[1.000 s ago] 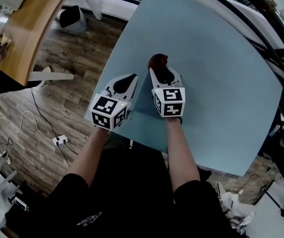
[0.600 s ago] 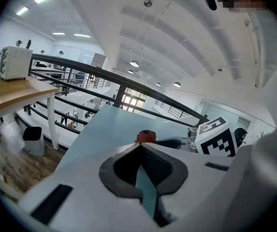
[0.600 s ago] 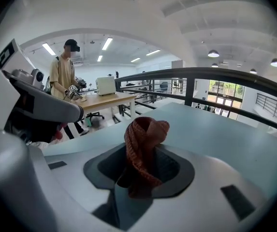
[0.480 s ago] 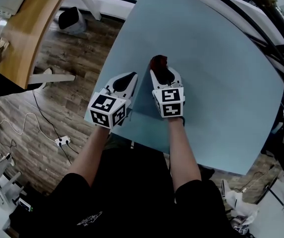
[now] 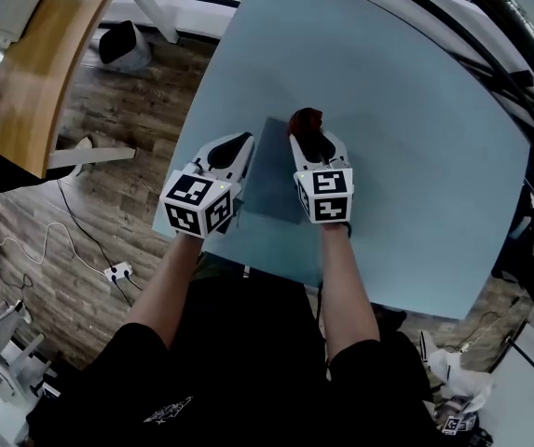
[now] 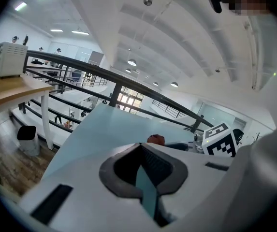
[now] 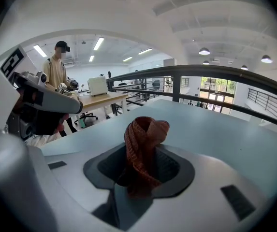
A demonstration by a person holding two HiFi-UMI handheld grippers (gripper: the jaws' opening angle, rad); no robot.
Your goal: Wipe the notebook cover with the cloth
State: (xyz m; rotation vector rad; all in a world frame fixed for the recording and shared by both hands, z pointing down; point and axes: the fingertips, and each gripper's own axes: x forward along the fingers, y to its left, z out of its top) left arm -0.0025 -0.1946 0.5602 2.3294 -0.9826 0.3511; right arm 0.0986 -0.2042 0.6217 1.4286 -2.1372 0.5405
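A grey-blue notebook (image 5: pixel 271 180) lies flat near the front left of the light blue table (image 5: pixel 416 156). My right gripper (image 5: pixel 309 136) rests over the notebook's far right corner, shut on a bunched red-brown cloth (image 5: pixel 305 119). That cloth (image 7: pixel 145 139) sticks up from between its jaws in the right gripper view. My left gripper (image 5: pixel 239 142) sits at the notebook's left edge with its jaws together; only a thin teal sliver shows between them (image 6: pixel 140 170). From the left gripper view the cloth (image 6: pixel 155 139) and the right gripper's marker cube (image 6: pixel 220 141) show just beyond.
The table's left edge runs just outside the left gripper, with wooden floor below. A wooden desk (image 5: pixel 34 73), a white bin (image 5: pixel 122 47) and floor cables (image 5: pixel 71 222) lie to the left. Black railing (image 5: pixel 490 54) borders the right. A person (image 7: pixel 56 69) stands far off.
The right gripper with the cloth has shifted slightly right over the notebook, and more of the cover shows between the grippers. The left gripper has barely moved.
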